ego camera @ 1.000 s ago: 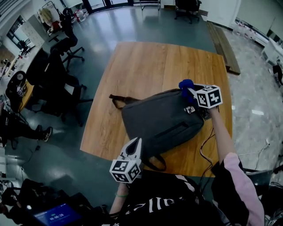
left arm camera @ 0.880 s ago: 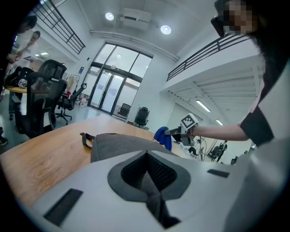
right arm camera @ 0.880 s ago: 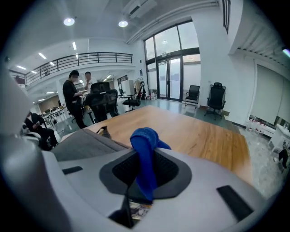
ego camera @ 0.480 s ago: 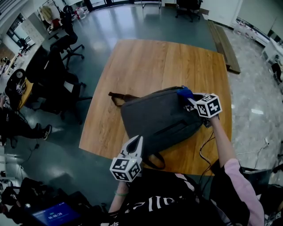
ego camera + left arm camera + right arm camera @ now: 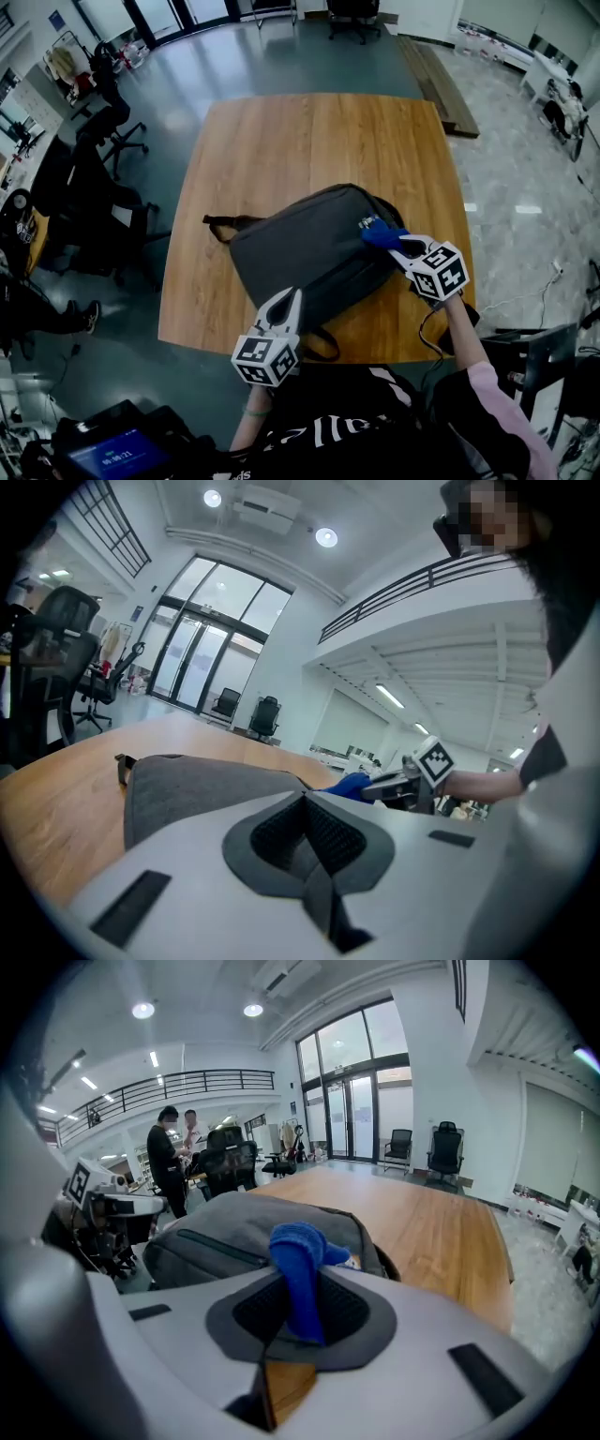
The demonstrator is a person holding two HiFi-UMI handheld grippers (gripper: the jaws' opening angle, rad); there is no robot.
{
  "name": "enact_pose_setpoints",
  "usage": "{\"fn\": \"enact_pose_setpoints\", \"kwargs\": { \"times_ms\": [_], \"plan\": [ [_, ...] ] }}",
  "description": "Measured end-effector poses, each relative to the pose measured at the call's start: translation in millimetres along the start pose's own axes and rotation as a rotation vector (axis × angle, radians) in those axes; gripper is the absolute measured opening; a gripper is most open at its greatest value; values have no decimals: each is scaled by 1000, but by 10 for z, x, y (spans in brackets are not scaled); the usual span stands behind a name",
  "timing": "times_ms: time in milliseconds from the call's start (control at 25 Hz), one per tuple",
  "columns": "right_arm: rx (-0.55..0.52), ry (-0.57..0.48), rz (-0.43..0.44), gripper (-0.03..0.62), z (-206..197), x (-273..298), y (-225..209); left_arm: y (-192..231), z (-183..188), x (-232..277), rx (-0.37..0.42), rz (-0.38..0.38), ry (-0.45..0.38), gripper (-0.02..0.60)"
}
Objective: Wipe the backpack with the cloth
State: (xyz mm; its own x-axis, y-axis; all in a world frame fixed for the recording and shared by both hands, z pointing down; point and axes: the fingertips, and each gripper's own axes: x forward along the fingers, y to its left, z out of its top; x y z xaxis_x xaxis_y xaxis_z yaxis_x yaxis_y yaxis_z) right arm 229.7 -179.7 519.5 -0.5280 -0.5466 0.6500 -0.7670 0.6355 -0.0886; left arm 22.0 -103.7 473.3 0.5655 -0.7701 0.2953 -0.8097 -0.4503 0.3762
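my right gripper (image 5: 396,246) pinches the cloth (image 5: 378,233); left gripper (image 5: 287,300) sits closed, empty. i'd drag flat, firm strokes across the backpack (image 5: 300,248).

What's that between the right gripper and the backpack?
A blue cloth, pinched in the right gripper and sticking out toward the backpack. The right gripper view shows it best.

The left gripper (image 5: 289,298) hid part of the near edge of the backpack (image 5: 300,248). The lower end of the cloth (image 5: 302,1269) was buried between the closed jaws of the right gripper (image 5: 394,242), so its full extent was unclear.
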Motion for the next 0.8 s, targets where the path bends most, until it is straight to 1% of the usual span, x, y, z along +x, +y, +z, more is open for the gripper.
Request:
{"fn": "enact_pose_setpoints", "kwargs": {
  "times_ms": [120, 240, 320, 440, 560, 680, 800],
  "plan": [
    [37, -8, -21, 66, -271, -158, 78, -90, -62, 147, 14, -36, 7, -3],
    [85, -1, -23, 67, -498, -290, 211, -173, -77, 220, 28, -66, 20, -3],
    [113, 8, -22, 67, -606, -377, 267, -242, -61, 234, 35, -79, 27, -3],
    [137, 5, -35, 67, -686, -455, 232, -312, -73, 266, 41, -92, 35, -3],
    [132, -25, -56, 66, -610, -467, 118, -304, -125, 327, 42, -99, 39, -3],
    [106, -65, -79, 67, -339, -571, -30, -325, -75, 307, 42, -99, 42, -3],
    [69, -92, -112, 66, -73, -612, -309, -347, -50, 297, 40, -95, 43, -3]
  ]
}}
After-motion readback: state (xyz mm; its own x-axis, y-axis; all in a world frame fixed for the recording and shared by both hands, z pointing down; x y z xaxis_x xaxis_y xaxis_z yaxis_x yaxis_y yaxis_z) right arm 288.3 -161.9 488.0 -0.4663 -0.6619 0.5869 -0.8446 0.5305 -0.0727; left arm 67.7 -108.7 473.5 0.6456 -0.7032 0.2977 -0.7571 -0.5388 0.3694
